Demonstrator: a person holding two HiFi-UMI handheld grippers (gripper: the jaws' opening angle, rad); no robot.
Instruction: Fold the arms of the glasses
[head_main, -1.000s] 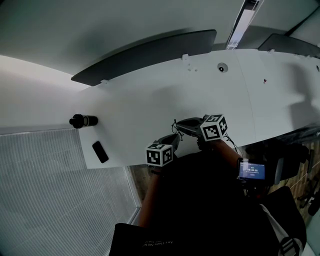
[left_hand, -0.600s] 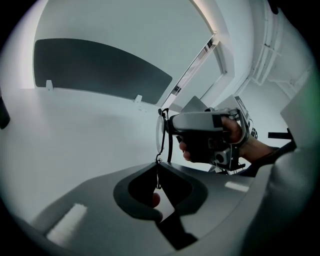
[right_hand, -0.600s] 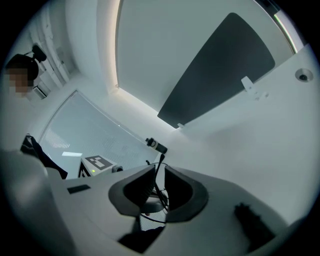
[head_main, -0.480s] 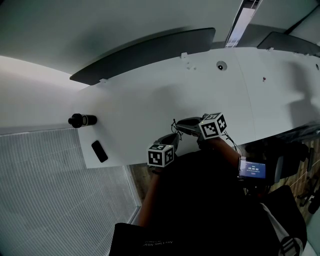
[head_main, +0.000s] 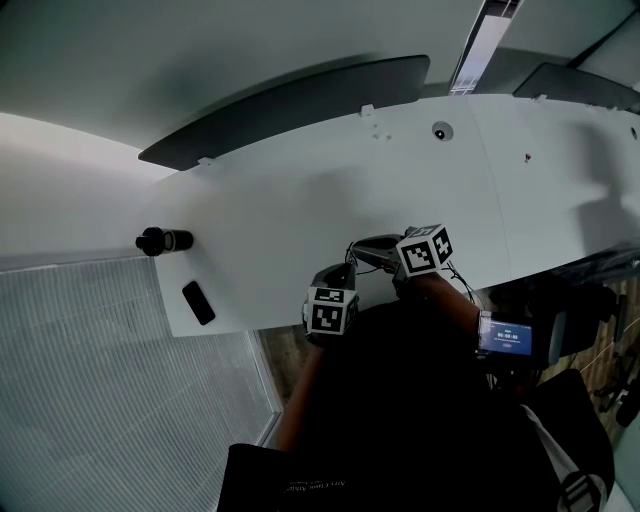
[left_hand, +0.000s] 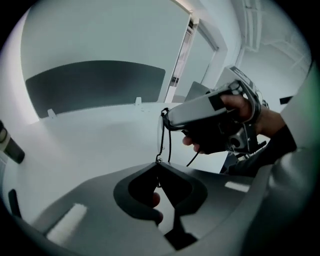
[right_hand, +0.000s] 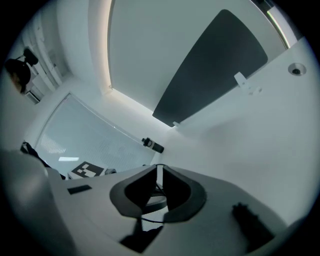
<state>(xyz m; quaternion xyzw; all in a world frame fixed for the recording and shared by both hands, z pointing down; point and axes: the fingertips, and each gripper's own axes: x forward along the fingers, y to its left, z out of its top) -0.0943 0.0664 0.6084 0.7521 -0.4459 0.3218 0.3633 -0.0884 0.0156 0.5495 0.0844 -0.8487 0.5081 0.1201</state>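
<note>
The glasses (left_hand: 164, 137) are thin black wire frames, held in the air above the white table (head_main: 300, 220) near its front edge. My left gripper (left_hand: 158, 163) is shut on their lower end; in the head view it (head_main: 345, 272) sits under its marker cube. My right gripper (right_hand: 160, 167) meets the upper end of the glasses (head_main: 352, 256) from the right. Its jaws are closing, a narrow gap shows at the tips, and a thin wire of the frame lies between them. The left gripper view shows the right gripper (left_hand: 166, 116) in a hand.
A black cylinder (head_main: 165, 241) lies at the table's left edge, and a black phone (head_main: 198, 303) lies nearer the front corner. A dark divider panel (head_main: 290, 110) runs along the far side. A small lit screen (head_main: 505, 338) sits by the person's right side.
The left gripper's marker cube has rolled and shifted slightly right, toward the right gripper. The right gripper has stayed in place.
</note>
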